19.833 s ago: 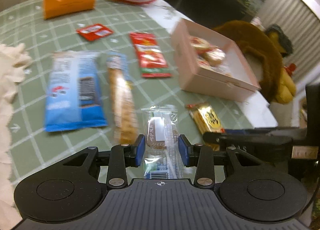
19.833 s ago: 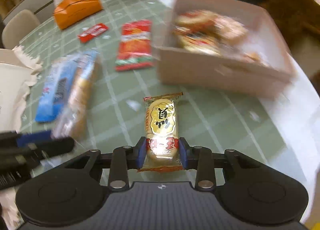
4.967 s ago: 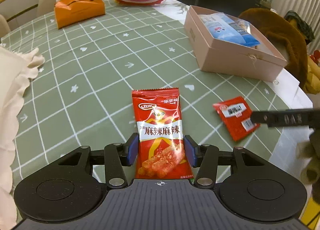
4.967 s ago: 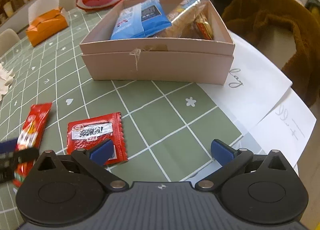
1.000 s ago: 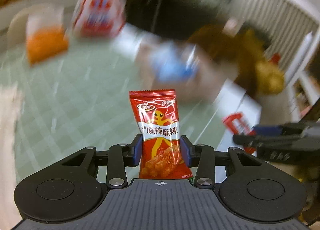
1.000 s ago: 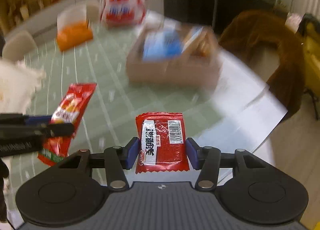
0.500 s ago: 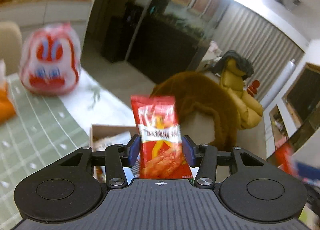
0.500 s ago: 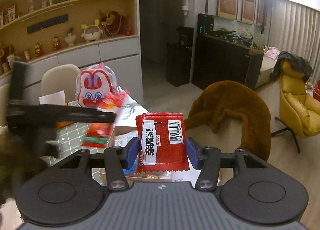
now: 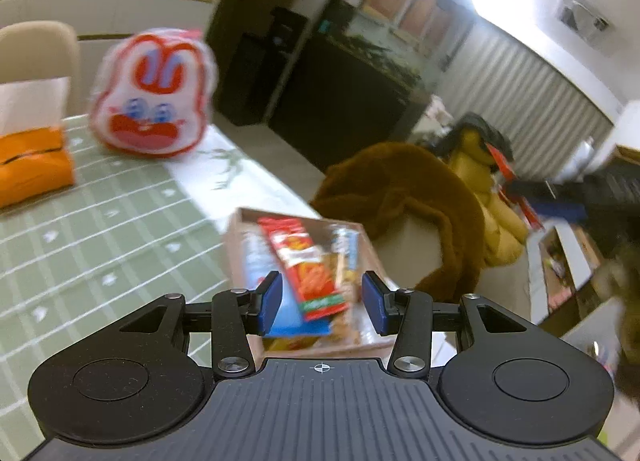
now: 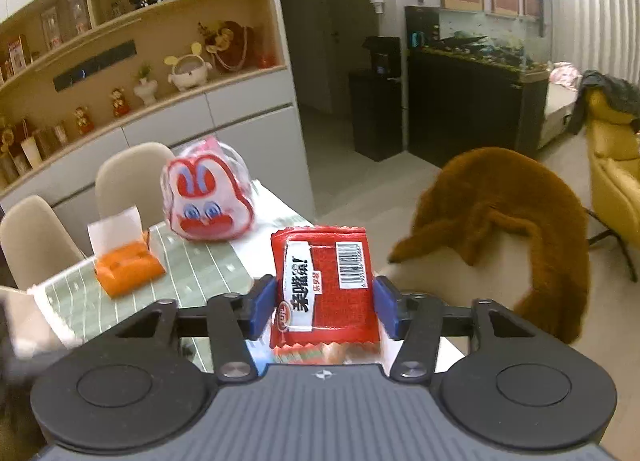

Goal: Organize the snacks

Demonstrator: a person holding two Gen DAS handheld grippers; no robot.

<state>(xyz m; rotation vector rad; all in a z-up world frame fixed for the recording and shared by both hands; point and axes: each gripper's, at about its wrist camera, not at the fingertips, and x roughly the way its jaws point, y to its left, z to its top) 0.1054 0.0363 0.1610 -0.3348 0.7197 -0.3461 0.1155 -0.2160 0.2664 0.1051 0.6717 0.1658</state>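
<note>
The long red snack packet (image 9: 305, 265), clamped in the left gripper (image 9: 322, 303) half a second ago, now lies loose and slanted in the pink cardboard box (image 9: 240, 245), on top of the blue packet (image 9: 260, 265) and the other snacks; its image is blurred, so it may still be settling. The left gripper's blue pads (image 9: 269, 301) stand apart on either side of it with clear gaps, gripping nothing. That drop looks like one more snack put away, which frees this gripper

The small red sachet (image 10: 325, 287) is pinched upright between the right gripper (image 10: 324, 307) pads, barcode side towards the camera, held in the air above the table edge; a strip of box contents shows just beneath it. In my judgement this is the last snack to go in, and it wants only lowering over the box and letting go

Farther out on the green checked tablecloth (image 9: 100, 245) stand the rabbit-face bag (image 9: 154, 95) and the orange tissue box (image 9: 34, 169); a brown furry throw (image 10: 516, 229) hangs beyond the table
</note>
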